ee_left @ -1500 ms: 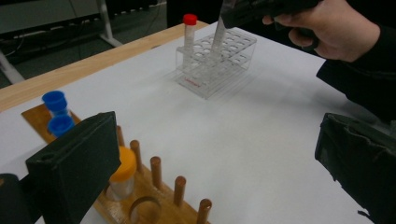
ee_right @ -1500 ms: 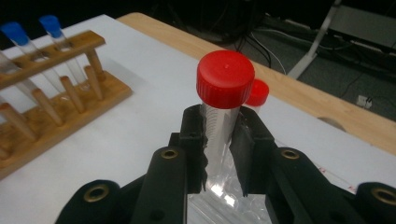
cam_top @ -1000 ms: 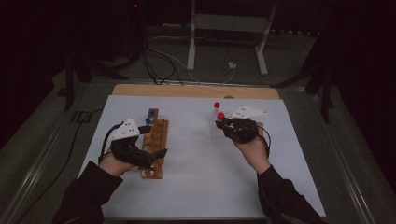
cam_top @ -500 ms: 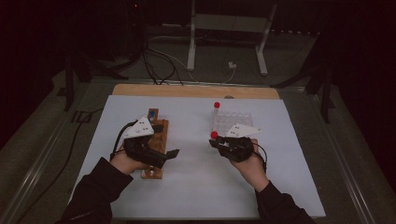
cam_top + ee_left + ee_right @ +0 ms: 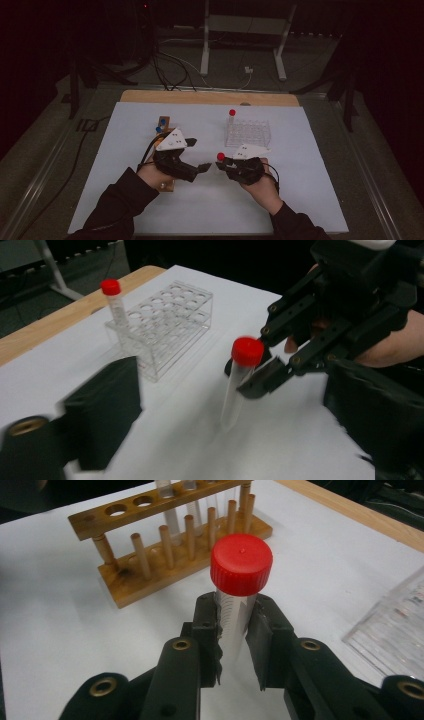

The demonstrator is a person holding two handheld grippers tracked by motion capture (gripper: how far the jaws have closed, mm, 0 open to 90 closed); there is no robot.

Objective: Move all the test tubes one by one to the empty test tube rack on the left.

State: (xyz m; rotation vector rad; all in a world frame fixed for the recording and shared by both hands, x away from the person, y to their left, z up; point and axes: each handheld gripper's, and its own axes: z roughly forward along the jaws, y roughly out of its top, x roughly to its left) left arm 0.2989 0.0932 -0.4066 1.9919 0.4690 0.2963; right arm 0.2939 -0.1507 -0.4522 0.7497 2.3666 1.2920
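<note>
At lower centre of the high view, the right tongs (image 5: 223, 163) clench a red-capped tube (image 5: 239, 587) upright above the white surface (image 5: 310, 200). Facing them, the left tongs (image 5: 204, 167) stand released, jaws just closing on nothing. Farther back stand a clear rack (image 5: 248, 133) and a wooden rack (image 5: 165, 550).

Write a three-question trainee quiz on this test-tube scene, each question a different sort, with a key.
1. True or false: the right gripper is shut on a red-capped tube.
2. Where does the other red-capped tube stand? A. in the wooden rack B. at a corner of the clear plastic rack C. flat on the white sheet
3. Fill in: the left gripper holds ____ between its jaws.

Key: 1. True: its pads press the tube just under the cap. 2. B. 3. Nothing; the jaws stand apart and have just been closing.
</note>
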